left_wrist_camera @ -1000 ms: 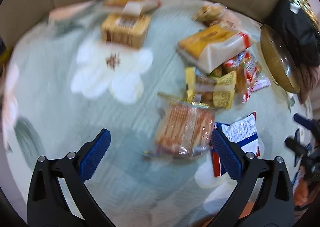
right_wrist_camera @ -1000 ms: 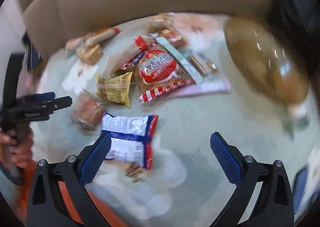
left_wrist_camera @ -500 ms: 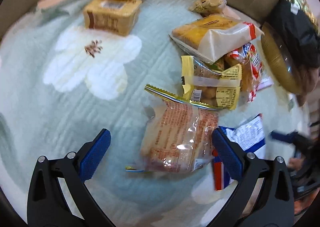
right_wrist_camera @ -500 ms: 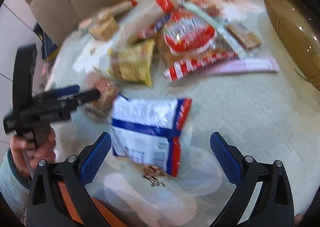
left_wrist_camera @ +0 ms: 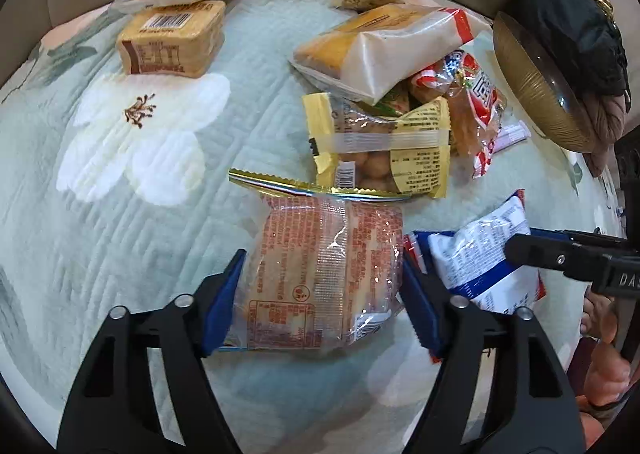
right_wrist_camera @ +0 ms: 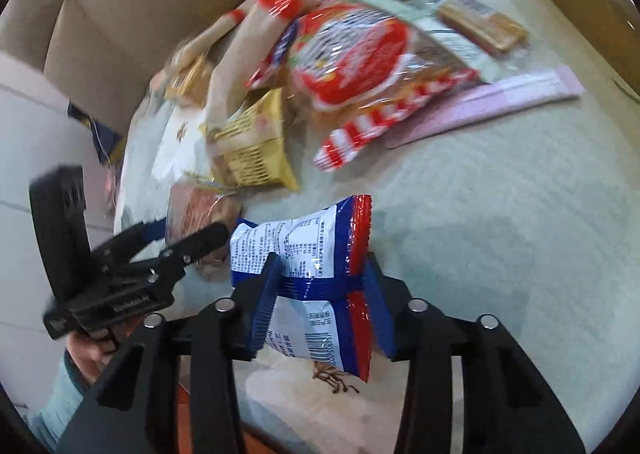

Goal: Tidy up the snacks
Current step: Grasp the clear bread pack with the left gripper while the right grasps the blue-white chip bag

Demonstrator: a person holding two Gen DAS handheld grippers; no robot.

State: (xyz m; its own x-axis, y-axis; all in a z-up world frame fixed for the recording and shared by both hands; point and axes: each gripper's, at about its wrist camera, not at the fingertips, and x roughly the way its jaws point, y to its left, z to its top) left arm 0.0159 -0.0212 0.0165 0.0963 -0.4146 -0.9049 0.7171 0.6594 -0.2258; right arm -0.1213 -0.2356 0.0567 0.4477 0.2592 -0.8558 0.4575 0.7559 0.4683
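Left tongs [left_wrist_camera: 320,290] grip cracker pack [left_wrist_camera: 324,274]; right tongs [right_wrist_camera: 316,294] blue packet [right_wrist_camera: 316,274].

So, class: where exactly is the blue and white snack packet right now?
The blue and white snack packet sits low-centre in the right wrist view, between the right tool's pads, just right of the orange cracker pack.

a: how many snack packs lie on the quilted cover [left_wrist_camera: 120,238]?
b: ten that i can count, among them one orange cracker pack [left_wrist_camera: 324,274], one blue-and-white bag [left_wrist_camera: 480,254] and one boxy tan pack [left_wrist_camera: 172,38].
a: bowls?
b: one gold bowl [left_wrist_camera: 528,82], at the right edge.
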